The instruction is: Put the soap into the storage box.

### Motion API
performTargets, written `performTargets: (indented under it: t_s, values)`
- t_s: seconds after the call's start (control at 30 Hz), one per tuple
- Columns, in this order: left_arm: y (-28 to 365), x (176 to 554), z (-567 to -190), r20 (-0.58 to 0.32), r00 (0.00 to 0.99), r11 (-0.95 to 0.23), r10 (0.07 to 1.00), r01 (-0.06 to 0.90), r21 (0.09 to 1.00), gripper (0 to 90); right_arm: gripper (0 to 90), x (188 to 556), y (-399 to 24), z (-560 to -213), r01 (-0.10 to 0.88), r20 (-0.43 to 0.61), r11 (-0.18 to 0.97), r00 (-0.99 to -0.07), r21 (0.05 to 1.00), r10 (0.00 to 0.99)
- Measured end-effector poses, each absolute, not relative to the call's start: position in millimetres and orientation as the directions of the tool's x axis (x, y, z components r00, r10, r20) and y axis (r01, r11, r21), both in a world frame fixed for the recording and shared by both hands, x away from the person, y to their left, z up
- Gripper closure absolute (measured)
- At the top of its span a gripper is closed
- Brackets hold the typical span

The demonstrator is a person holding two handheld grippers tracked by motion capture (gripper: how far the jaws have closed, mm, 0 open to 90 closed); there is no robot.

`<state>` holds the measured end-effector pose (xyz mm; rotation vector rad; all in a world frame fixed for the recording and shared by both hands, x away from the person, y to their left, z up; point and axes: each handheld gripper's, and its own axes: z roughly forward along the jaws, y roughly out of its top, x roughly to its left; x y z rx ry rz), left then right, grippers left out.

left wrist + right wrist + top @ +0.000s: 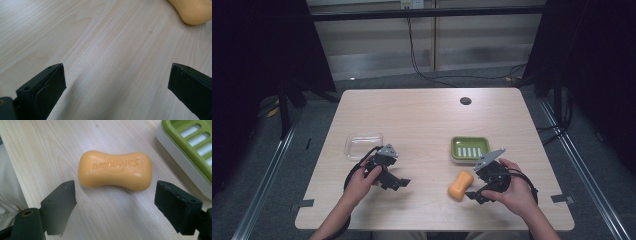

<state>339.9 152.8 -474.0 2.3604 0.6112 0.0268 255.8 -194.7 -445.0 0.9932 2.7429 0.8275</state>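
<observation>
High view places the orange soap bar (460,185) flat on the wooden table (422,120), toward the near right part of the top, just below the green soap dish (470,149) and apart from it. The bar's long axis runs diagonally in this view, from its near-left end up to its far-right end, which points toward the dish. It is waisted in the middle with two rounded ends.

The right gripper (477,187) sits just beside the bar on its right, held in the person's right hand (512,192). The right gripper view shows the bar (115,170) lying crosswise ahead of the jaws, its long axis parallel to the line between the two tips, with an embossed brand mark on its upper face reading upside down. The jaws stand spread wide, wider than the bar is long, with neither pad touching it. The corner of the dish (186,152) with its slotted green insert appears at upper right.

The left gripper (398,182), in the left hand (362,182), rests well to the left of the bar, near a clear plastic lid (363,144). The left gripper view shows its jaws spread wide over bare wood, with one rounded end of the bar (193,11) at the top right corner.
</observation>
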Motion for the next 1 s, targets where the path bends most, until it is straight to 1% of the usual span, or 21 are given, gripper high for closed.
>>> performTargets:
  t_s: [0.1, 0.2, 0.3, 0.33, 0.37, 0.4, 0.43, 0.5, 0.53, 0.6, 0.77, 0.8, 0.9, 0.93, 1.0]
  values:
    - [152.9, 338.8, -474.4, -0.149, 0.885, -0.649, 0.440, 0.428, 0.629, 1.0, 18.3, 257.8, -193.7, -447.3, 0.565, 0.082, 0.640, -0.779, 0.521, 0.621]
    - [153.4, 339.1, -474.0, -0.147, 0.885, -0.647, 0.441, 0.427, 0.631, 1.0, 18.7, 260.2, -189.7, -447.0, 0.533, 0.061, 0.666, -0.802, 0.522, 0.594]
    - [153.5, 339.1, -474.4, -0.150, 0.884, -0.647, 0.443, 0.431, 0.629, 1.0, 19.1, 262.5, -187.2, -446.0, 0.530, 0.071, 0.670, -0.809, 0.520, 0.584]
    - [153.8, 339.1, -474.9, -0.149, 0.885, -0.648, 0.440, 0.428, 0.630, 1.0, 24.3, 263.3, -186.3, -445.7, 0.533, 0.072, 0.674, -0.808, 0.513, 0.584]
    - [154.1, 339.1, -474.9, -0.146, 0.887, -0.652, 0.438, 0.425, 0.627, 1.0, 28.0, 264.4, -185.6, -445.3, 0.516, 0.060, 0.693, -0.821, 0.504, 0.568]
    - [155.0, 339.9, -474.0, -0.136, 0.891, -0.660, 0.433, 0.416, 0.626, 1.0, 28.7, 265.6, -183.3, -444.7, 0.502, 0.051, 0.709, -0.831, 0.495, 0.553]
    - [154.7, 339.6, -473.7, -0.144, 0.886, -0.648, 0.441, 0.426, 0.631, 1.0, 29.9, 266.7, -182.7, -444.7, 0.494, 0.050, 0.714, -0.837, 0.496, 0.544]
    - [154.5, 339.3, -474.1, -0.152, 0.883, -0.639, 0.444, 0.431, 0.637, 1.0, 34.5, 268.4, -181.3, -445.1, 0.474, 0.049, 0.728, -0.852, 0.496, 0.521]
    - [154.8, 339.1, -474.0, -0.150, 0.883, -0.641, 0.445, 0.431, 0.635, 1.0, 34.5, 268.4, -181.3, -445.1, 0.474, 0.049, 0.728, -0.852, 0.496, 0.521]
    - [154.8, 338.4, -474.4, -0.153, 0.880, -0.641, 0.449, 0.437, 0.631, 1.0, 31.2, 269.5, -177.3, -444.6, 0.452, 0.032, 0.751, -0.865, 0.482, 0.500]
    - [155.9, 338.5, -474.1, -0.148, 0.882, -0.642, 0.447, 0.432, 0.633, 1.0, 30.4, 270.8, -174.4, -443.1, 0.448, 0.035, 0.759, -0.870, 0.473, 0.492]
    - [156.9, 338.9, -473.2, -0.146, 0.883, -0.645, 0.447, 0.431, 0.631, 1.0, 23.2, 273.7, -173.4, -443.3, 0.441, 0.048, 0.760, -0.877, 0.477, 0.478]
    - [156.4, 338.4, -473.5, -0.151, 0.881, -0.640, 0.448, 0.434, 0.634, 1.0, 19.7, 275.3, -170.8, -443.2, 0.438, 0.060, 0.757, -0.880, 0.485, 0.471]
    - [155.9, 338.2, -474.2, -0.149, 0.883, -0.643, 0.445, 0.431, 0.633, 1.0, 18.5, 275.6, -169.0, -443.2, 0.425, 0.060, 0.767, -0.889, 0.480, 0.455]
    - [155.8, 338.2, -474.4, -0.151, 0.883, -0.643, 0.444, 0.432, 0.632, 1.0, 18.4, 275.9, -168.2, -443.1, 0.423, 0.058, 0.772, -0.890, 0.475, 0.452]
